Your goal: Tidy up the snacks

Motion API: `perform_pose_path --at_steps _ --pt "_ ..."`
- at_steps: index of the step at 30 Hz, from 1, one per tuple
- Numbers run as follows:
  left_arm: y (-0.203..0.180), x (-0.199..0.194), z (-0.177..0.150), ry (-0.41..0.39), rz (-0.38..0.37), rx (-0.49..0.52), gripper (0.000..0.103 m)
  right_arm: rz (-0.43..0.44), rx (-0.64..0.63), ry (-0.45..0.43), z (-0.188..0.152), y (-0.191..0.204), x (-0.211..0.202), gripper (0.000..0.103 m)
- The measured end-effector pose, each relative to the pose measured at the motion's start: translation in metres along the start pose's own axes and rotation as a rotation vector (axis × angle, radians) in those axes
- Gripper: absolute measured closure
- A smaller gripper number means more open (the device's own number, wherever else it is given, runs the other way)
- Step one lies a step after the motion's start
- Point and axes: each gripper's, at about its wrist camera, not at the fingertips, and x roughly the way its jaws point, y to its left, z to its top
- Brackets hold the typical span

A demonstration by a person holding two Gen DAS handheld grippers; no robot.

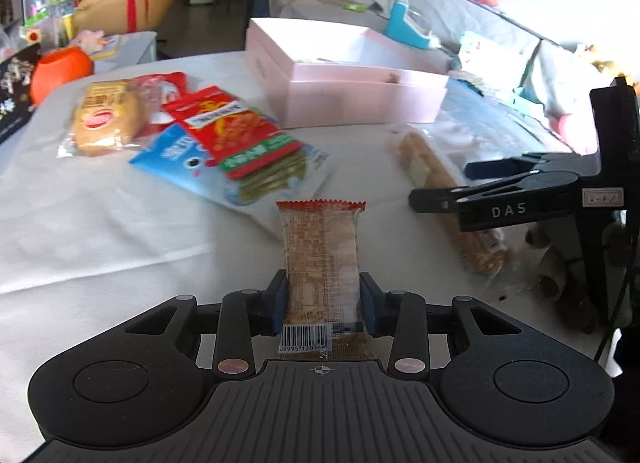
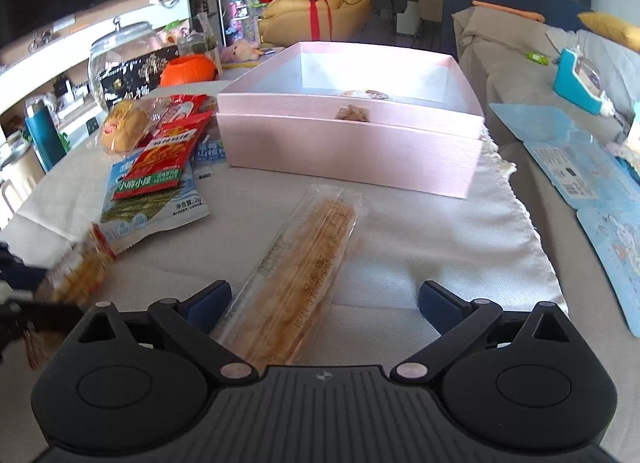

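Observation:
My left gripper (image 1: 324, 297) is shut on a small clear biscuit pack (image 1: 320, 247) with a red top edge and a barcode, held upright above the white cloth (image 1: 100, 231). The same pack shows blurred at the far left of the right wrist view (image 2: 76, 271). My right gripper (image 2: 326, 291) stands open over a long wrapped pastry stick (image 2: 304, 263), which lies on the cloth nearer its left finger, untouched by the pads. The right gripper (image 1: 440, 183) also shows from the side above the stick (image 1: 424, 167). An open pink box (image 2: 352, 151) stands behind, with small snacks inside.
A pile of snacks lies at the left: wrapped bread (image 1: 106, 119), a red packet (image 1: 236, 131) and a blue-white seaweed pack (image 1: 188, 167). An orange pot (image 1: 60, 71) and a glass jar (image 2: 120, 59) stand beyond. Blue booklets (image 2: 580, 159) lie on the sofa at the right.

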Motion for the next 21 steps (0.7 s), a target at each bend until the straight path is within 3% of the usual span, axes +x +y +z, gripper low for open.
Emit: perform_pose_path --at_steps 2,3,5,6,7,9,15,21 --pt "0.0 0.005 0.003 -0.01 0.001 -0.02 0.062 0.007 0.013 0.005 0.001 -0.003 -0.001 0.007" --pt "-0.001 0.007 0.005 -0.012 0.0 -0.032 0.062 -0.001 0.008 0.007 0.001 -0.003 -0.001 0.013" --pt "-0.002 0.008 0.008 -0.009 -0.016 -0.044 0.062 -0.007 -0.016 0.012 0.003 0.001 -0.003 0.031" --pt "-0.003 0.008 0.008 -0.008 -0.027 -0.042 0.062 0.0 -0.037 0.016 0.004 0.005 -0.005 0.052" --pt "-0.006 0.007 0.009 -0.006 -0.033 -0.036 0.062 0.012 -0.052 0.024 0.005 0.008 -0.008 0.064" --pt "-0.011 0.004 0.01 -0.008 -0.034 -0.015 0.062 0.022 -0.065 0.037 0.008 0.011 -0.014 0.074" --pt "-0.017 -0.015 0.043 -0.102 -0.054 0.011 0.062 0.084 0.005 -0.028 0.023 -0.004 -0.049 0.075" --pt "-0.019 -0.033 0.139 -0.316 -0.049 0.05 0.062 0.088 0.016 -0.235 0.098 -0.024 -0.1 0.075"
